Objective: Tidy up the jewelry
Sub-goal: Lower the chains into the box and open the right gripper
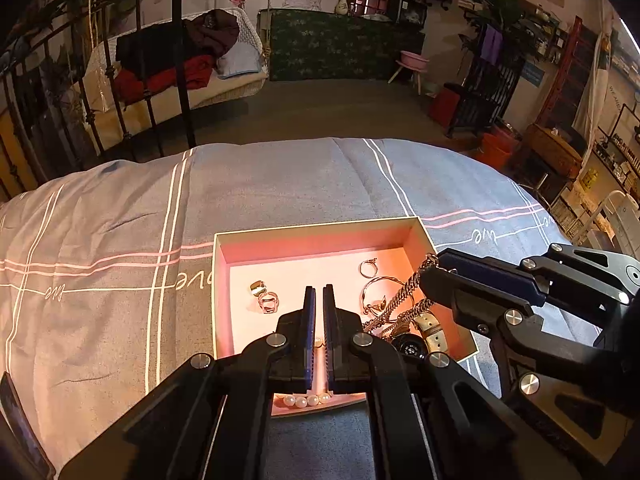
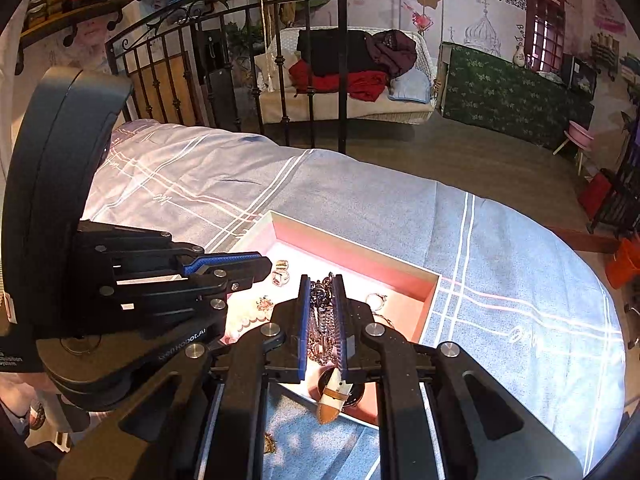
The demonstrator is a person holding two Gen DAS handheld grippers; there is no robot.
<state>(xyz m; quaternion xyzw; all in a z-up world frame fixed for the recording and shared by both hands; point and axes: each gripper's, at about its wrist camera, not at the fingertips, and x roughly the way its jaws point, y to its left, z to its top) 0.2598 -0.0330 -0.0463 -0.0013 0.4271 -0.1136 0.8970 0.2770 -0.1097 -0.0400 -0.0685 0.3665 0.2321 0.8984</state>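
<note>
A shallow pink box [image 1: 316, 240] lies on the bed and holds rings [image 1: 267, 300], hoop earrings [image 1: 376, 292], a pearl strand [image 1: 306, 400] and a watch [image 1: 412, 348]. My left gripper [image 1: 319, 292] hovers over the box middle, jaws nearly shut with a narrow gap, nothing seen in them. My right gripper [image 2: 322, 284] is shut on a metal chain [image 2: 322, 320] that hangs down into the box's right side; it shows in the left wrist view [image 1: 434, 262] with the chain [image 1: 400, 300]. The watch strap [image 2: 332, 396] lies at the box's near edge.
The box [image 2: 400, 268] sits on a grey bedspread [image 1: 280, 184] with white and pink stripes. A small gold piece [image 2: 270, 444] lies on the bedspread near the box. A black iron bed frame [image 2: 240, 60] stands at the far end.
</note>
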